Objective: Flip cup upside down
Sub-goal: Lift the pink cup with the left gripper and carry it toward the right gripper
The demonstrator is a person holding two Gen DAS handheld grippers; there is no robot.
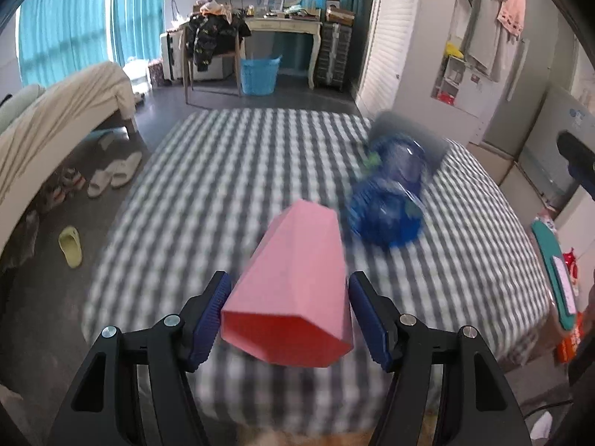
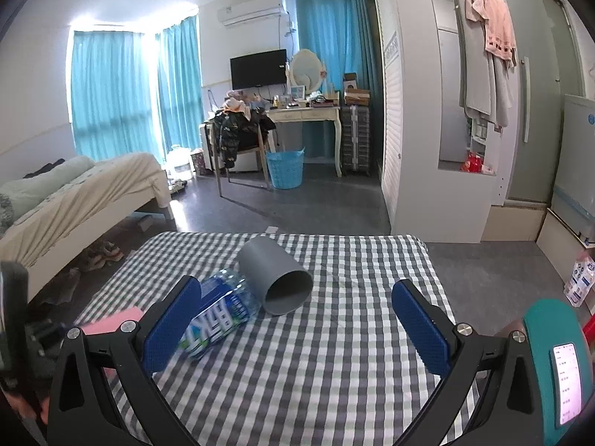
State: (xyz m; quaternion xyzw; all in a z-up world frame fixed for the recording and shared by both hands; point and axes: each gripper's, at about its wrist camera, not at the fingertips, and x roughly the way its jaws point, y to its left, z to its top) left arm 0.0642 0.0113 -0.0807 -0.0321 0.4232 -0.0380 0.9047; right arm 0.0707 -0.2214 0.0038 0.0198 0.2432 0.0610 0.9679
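Note:
In the left wrist view a pink faceted cup [image 1: 297, 286] lies between the blue pads of my left gripper [image 1: 288, 319], its open mouth toward the camera and its base pointing away over the checked tablecloth [image 1: 223, 171]. The jaws are closed against its sides. In the right wrist view my right gripper [image 2: 293, 319] is open and empty above the cloth. A sliver of the pink cup [image 2: 111, 321] shows at its left. A grey cup [image 2: 277, 278] lies on its side ahead of the right gripper.
A blue water bottle [image 2: 219, 316] lies on its side next to the grey cup; it is blurred in the left wrist view [image 1: 390, 200]. A teal phone holder [image 2: 557, 364] stands at the table's right edge. Beyond are a bed, chair and blue basket.

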